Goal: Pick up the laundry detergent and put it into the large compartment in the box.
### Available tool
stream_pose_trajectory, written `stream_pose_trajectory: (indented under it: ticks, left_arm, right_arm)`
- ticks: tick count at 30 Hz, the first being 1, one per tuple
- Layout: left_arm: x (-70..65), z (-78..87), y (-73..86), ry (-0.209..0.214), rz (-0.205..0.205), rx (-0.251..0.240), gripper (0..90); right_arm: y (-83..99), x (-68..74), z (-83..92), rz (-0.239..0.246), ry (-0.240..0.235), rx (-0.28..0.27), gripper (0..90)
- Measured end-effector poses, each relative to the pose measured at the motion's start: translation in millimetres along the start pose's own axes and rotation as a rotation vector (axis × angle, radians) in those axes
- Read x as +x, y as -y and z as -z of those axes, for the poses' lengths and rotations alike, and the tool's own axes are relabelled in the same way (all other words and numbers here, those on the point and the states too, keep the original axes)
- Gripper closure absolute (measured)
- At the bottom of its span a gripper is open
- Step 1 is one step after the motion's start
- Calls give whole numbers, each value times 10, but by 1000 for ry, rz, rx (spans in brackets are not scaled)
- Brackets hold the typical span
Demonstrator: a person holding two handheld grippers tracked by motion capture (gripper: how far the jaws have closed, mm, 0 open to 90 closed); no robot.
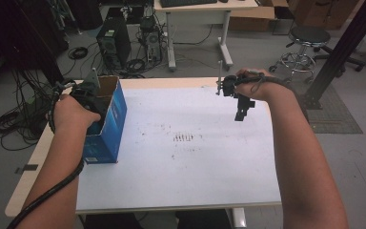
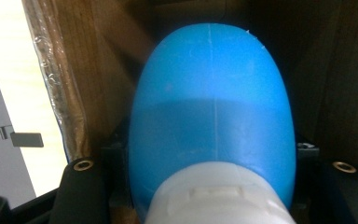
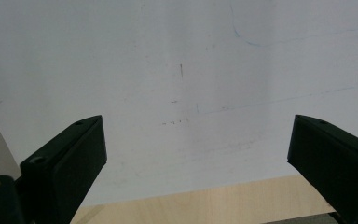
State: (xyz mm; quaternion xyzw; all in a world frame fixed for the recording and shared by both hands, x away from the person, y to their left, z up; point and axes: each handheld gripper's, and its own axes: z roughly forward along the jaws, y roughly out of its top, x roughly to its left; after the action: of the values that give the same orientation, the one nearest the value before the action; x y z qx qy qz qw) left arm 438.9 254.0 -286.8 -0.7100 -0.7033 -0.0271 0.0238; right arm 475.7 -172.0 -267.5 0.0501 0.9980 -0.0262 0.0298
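Two grippers are working for me here, and only one is carrying anything. I am holding the left gripper [image 1: 94, 102] down inside the open top of the blue carton [image 1: 108, 125] at the left side of the table [image 1: 195, 162], and in the left gripper view its jaws are pinching a blue plastic bottle [image 2: 212, 116] just above its white cap [image 2: 216, 203], the brown cardboard walls closing in around it. I am judging the bottle to be smooth, rounded and partly filled, so it is likely slipping if squeezed on the bulge and flexing if squeezed hard; I am keeping the hold low on the shoulder beside the stiff cap. I am hovering the right gripper [image 1: 240, 112] over the bare white tabletop, its jaws spread wide with nothing between them.
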Motion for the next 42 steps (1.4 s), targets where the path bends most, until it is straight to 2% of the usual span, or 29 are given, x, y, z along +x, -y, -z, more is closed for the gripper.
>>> stream_pose_trajectory:
  ticks: [9, 16, 29, 32, 36, 42]
  left_arm:
    - [4, 3, 7, -6, 2, -5, 369]
    - [-32, 90, 21, -25, 3, -34, 329]
    - [-23, 191, 54, -42, 11, -43, 301]
    - [-25, 243, 65, -57, 20, -54, 296]
    - [-40, 284, 78, -84, 12, -56, 252]
    - [-26, 344, 105, -88, 16, -72, 202]
  right_arm:
    - [8, 3, -7, 1, -2, 4, 40]
    - [3, 12, -8, 0, 0, 2, 41]
    - [10, 16, -28, 3, -1, -5, 41]
    - [-4, 15, -24, 2, -2, -10, 41]
    - [-19, 15, -19, 5, -1, -12, 41]
    - [-19, 18, -16, 6, -2, -14, 41]
